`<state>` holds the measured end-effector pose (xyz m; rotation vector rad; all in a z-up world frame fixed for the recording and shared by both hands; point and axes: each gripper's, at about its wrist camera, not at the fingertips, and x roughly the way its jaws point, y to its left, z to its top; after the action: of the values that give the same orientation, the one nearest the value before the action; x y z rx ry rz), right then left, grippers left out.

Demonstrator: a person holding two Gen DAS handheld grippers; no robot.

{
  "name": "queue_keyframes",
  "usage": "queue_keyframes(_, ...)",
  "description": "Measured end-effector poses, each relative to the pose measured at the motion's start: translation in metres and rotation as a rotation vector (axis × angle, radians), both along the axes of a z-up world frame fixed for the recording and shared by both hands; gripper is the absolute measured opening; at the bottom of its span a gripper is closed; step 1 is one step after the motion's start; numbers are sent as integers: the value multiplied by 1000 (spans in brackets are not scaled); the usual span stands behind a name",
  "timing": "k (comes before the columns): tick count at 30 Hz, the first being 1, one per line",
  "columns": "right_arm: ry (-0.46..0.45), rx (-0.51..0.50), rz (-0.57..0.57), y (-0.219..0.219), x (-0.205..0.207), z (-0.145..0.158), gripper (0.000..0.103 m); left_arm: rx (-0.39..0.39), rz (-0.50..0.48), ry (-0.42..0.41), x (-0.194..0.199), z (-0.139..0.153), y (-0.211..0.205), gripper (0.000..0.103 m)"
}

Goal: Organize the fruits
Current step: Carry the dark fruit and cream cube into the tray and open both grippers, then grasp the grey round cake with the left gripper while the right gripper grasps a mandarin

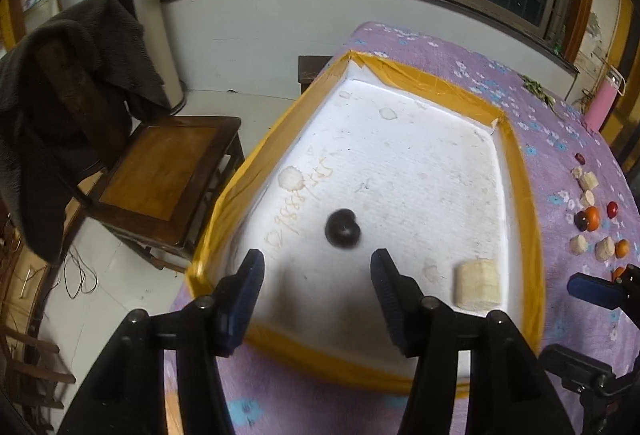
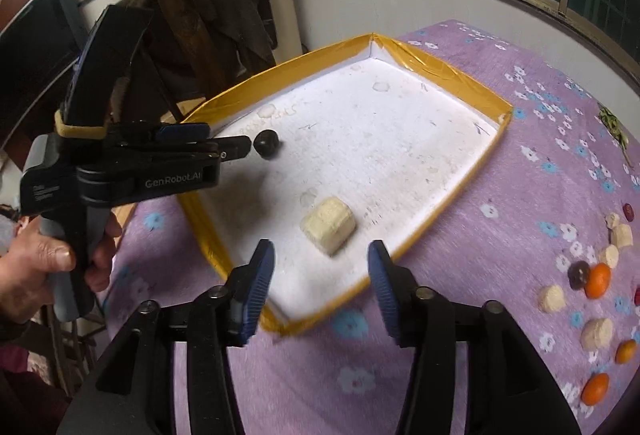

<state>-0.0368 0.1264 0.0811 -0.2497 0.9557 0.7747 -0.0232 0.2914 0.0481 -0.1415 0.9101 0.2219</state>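
A white foam tray [image 1: 404,171] with yellow-taped rim [image 2: 456,191] lies on the purple flowered cloth. In it lie a dark round fruit [image 1: 342,227] [image 2: 267,143] and a pale banana chunk [image 1: 477,285] [image 2: 329,225]. My left gripper [image 1: 317,275] is open and empty just above the dark fruit; it also shows from the side in the right wrist view [image 2: 236,147]. My right gripper [image 2: 321,275] is open and empty over the tray's near edge, just before the banana chunk. Its tip shows in the left wrist view [image 1: 592,289].
Loose fruit lies on the cloth right of the tray: banana pieces [image 2: 596,333], small oranges [image 2: 598,279], dark plums [image 2: 579,275], red pieces [image 1: 612,210]. A wooden chair [image 1: 160,175] with a dark garment stands left of the table. A pink bottle [image 1: 600,107] stands far right.
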Motion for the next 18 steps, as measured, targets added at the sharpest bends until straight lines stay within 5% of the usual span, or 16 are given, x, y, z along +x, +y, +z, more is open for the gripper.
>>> queue_keyframes(6, 27, -28, -100, -51, -2, 4, 66, -4, -6, -36, -13, 20, -44, 67)
queue_keyframes(18, -33, -50, -338, -225, 11, -4, 73, -24, -216, -1, 1, 24, -176, 72)
